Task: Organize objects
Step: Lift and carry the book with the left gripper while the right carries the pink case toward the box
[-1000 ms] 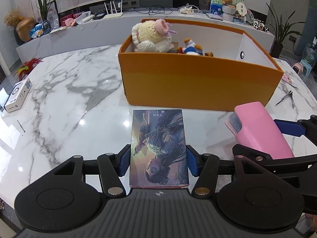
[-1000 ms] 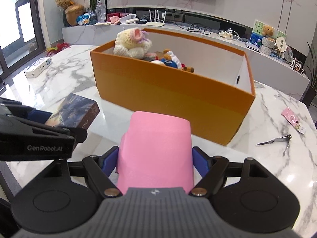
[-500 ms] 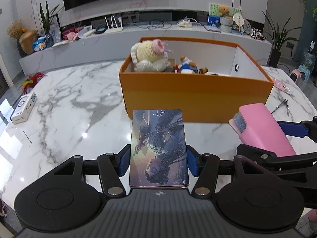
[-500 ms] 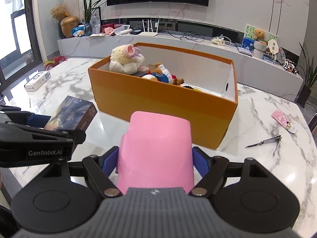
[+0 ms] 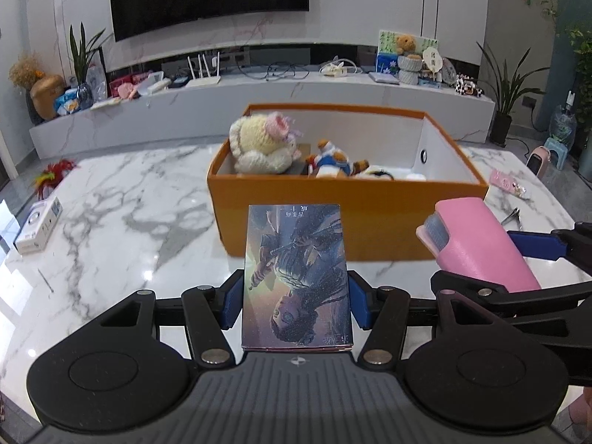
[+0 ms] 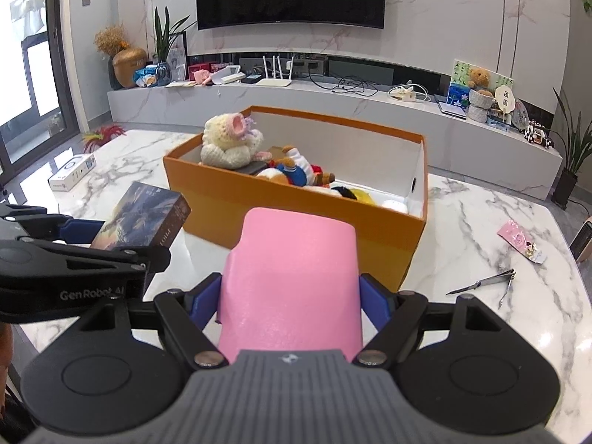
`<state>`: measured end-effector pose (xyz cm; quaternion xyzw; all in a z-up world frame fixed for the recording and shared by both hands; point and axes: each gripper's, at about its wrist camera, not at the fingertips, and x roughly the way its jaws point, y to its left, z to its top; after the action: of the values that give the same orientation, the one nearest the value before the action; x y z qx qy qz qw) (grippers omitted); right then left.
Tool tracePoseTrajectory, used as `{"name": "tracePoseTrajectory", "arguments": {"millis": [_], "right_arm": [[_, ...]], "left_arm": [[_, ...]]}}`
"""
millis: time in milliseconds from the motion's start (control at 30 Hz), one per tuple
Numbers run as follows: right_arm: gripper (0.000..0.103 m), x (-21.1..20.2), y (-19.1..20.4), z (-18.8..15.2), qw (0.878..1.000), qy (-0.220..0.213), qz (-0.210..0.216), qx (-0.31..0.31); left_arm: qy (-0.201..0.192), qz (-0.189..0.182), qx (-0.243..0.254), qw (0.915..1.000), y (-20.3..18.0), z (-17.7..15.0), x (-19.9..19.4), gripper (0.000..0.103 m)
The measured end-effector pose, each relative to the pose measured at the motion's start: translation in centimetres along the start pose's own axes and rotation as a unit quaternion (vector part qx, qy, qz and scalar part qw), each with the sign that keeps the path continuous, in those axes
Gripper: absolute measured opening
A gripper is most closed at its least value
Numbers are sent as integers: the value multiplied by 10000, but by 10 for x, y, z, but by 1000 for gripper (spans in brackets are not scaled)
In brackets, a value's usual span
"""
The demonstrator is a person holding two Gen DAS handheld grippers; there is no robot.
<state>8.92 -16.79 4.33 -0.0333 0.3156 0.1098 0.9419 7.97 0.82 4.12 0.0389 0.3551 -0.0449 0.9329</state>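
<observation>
- Left gripper (image 5: 296,296): blue pads clamped on both long edges of a picture-cover box (image 5: 296,277), dark illustrated cover up, print upside down to the camera. Held flat, above the marble table (image 5: 122,222).
- Right gripper (image 6: 290,294): pads pressed onto the sides of a pink case (image 6: 292,277). It sits at 3 o'clock in the left view, where the case's front end shows a grey panel.
- From the right cam, the left gripper and its box sit at 9 o'clock, just beside the right one; the box is tilted there, front corner up.
- Orange bin (image 5: 347,214), white inside, at 12 o'clock of both grippers, on the table, open top. Both held items are short of its near wall, not over it.
- In the bin: cream knitted plush (image 5: 262,144) with pink hat at the left end, sitting on a dark flat thing; small blue-and-white plush (image 5: 333,161) next to it; a yellow-and-black item (image 6: 355,194) further right. Right end bare white.
- On the table at 3 o'clock of the bin: nail clippers (image 6: 481,285), pink packet (image 6: 521,240).
- White carton (image 5: 37,229) at 9 o'clock near the table edge.
</observation>
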Motion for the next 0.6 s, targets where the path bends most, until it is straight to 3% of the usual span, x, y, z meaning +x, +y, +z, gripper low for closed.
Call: {"name": "tracePoseTrajectory", "arguments": {"millis": [233, 367, 600], "right_arm": [[79, -4, -21, 21, 9990, -287, -76, 339], [79, 6, -36, 51, 9964, -533, -166, 633], [79, 51, -65, 100, 9924, -696, -230, 989]], "left_arm": [[-183, -210, -18, 9996, -8, 33, 6, 66], [-283, -309, -84, 9991, -11, 64, 22, 66], [-385, -293, 136, 9987, -15, 126, 71, 66]]}}
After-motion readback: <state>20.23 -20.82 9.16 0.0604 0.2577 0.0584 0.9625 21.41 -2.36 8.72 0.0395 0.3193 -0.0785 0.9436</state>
